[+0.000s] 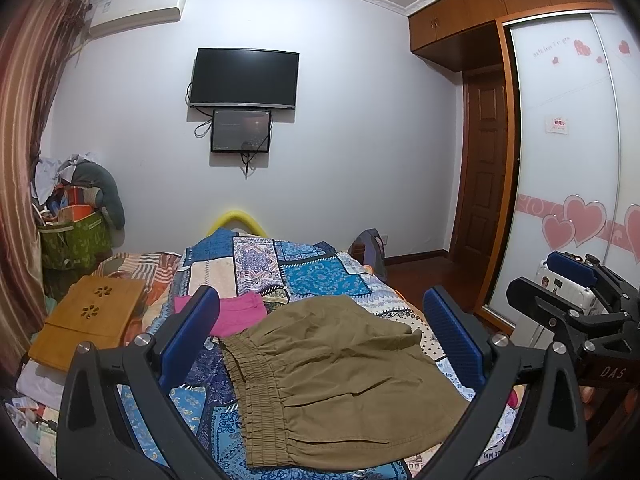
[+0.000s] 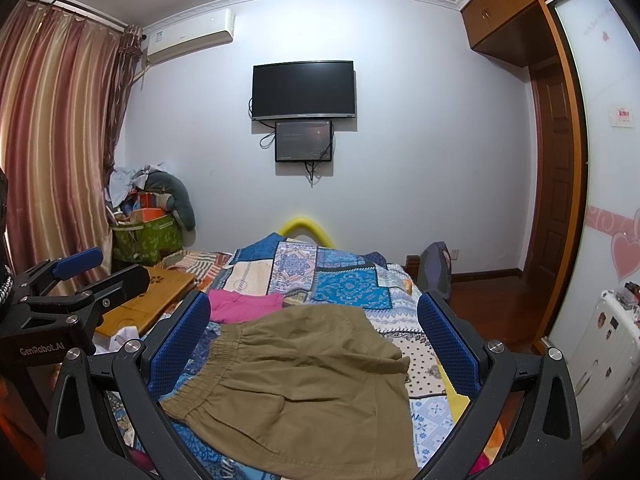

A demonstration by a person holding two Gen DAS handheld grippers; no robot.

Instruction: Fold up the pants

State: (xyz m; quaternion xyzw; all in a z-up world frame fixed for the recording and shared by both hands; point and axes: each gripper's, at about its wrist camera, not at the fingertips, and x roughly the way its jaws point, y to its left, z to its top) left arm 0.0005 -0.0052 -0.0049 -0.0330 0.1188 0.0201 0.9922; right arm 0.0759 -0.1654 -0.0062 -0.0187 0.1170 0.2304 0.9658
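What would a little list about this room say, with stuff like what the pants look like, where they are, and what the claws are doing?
pants: olive-brown shorts with a gathered elastic waistband, lying spread out
where: on the patchwork bedspread
behind the pants: a pink garment
left claw: open, above the pants, holding nothing
right claw: open, above the pants, holding nothing
folding: not started
beside the bed: wooden lap tray
on the wall: dark TV, smaller screen below it
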